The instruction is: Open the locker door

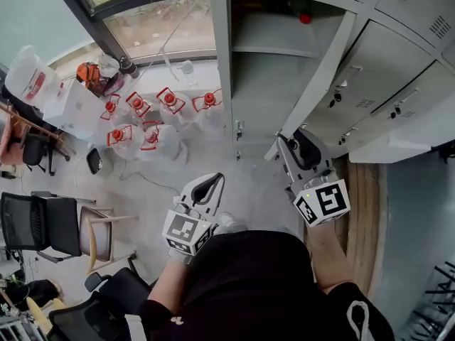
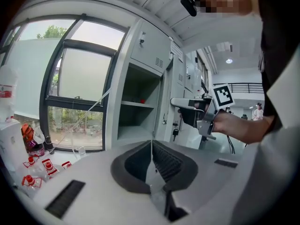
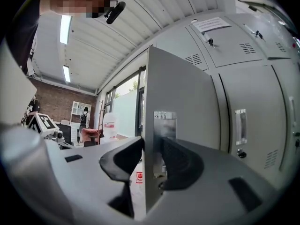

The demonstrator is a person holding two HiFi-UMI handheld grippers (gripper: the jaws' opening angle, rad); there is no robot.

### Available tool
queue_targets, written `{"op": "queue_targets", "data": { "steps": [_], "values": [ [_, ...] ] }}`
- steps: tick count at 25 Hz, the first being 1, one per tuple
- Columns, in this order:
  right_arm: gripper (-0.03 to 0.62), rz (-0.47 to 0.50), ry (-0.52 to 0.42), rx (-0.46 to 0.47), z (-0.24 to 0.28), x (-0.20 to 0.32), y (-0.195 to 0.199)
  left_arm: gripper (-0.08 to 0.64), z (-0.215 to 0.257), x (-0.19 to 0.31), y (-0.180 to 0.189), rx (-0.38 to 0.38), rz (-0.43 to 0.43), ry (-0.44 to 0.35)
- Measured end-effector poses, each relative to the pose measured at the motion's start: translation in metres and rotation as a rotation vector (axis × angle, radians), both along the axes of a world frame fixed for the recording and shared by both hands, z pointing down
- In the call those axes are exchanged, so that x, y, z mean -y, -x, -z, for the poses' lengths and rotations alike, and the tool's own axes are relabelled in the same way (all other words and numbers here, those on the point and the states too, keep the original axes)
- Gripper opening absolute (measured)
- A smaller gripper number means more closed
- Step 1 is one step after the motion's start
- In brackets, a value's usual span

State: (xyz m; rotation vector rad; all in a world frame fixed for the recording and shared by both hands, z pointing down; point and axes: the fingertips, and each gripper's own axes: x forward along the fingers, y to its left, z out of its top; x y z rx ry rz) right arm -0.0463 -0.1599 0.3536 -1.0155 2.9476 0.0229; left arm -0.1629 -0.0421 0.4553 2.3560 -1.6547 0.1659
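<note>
The grey locker door [image 1: 320,77] stands swung open, seen edge-on in the head view, with the bare compartment [image 1: 274,62] behind it. My right gripper [image 1: 286,142] holds the door's free edge. In the right gripper view the door [image 3: 187,102] runs straight between the two pads of my right gripper [image 3: 153,150], and both pads lie against it. My left gripper [image 1: 213,181] hangs lower left of the door, apart from it. Its jaws [image 2: 151,146] meet with nothing between them. The right gripper [image 2: 177,102] also shows at the door in the left gripper view.
Closed lockers [image 1: 398,84] fill the wall to the right. Several water jugs with red caps [image 1: 153,119] stand on the floor by the window at the left. Office chairs [image 1: 43,226] stand at the lower left. A small red thing [image 1: 305,18] lies on the locker's upper shelf.
</note>
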Motion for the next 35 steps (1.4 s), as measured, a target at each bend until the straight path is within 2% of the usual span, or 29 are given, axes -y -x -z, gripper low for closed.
{"op": "queue_targets", "data": {
  "steps": [10, 19, 23, 27, 35],
  "values": [
    [0.166, 0.000, 0.007, 0.027, -0.001, -0.009, -0.073, 0.026, 0.000, 0.008, -0.087, 0.005, -0.096, 0.017],
    [0.166, -0.084, 0.014, 0.048, -0.003, -0.003, -0.140, 0.026, -0.001, 0.009, -0.141, 0.020, -0.148, 0.027],
    [0.116, -0.163, 0.023, 0.052, -0.005, 0.007, -0.173, 0.026, 0.001, 0.012, -0.159, 0.024, -0.171, 0.020],
    [0.107, -0.213, 0.041, 0.060, -0.008, 0.025, -0.201, 0.026, 0.002, 0.018, -0.171, 0.026, -0.182, 0.016],
    [0.103, -0.236, 0.079, 0.096, -0.012, 0.040, -0.223, 0.026, 0.002, 0.021, -0.182, 0.023, -0.191, 0.013]
  ]
}}
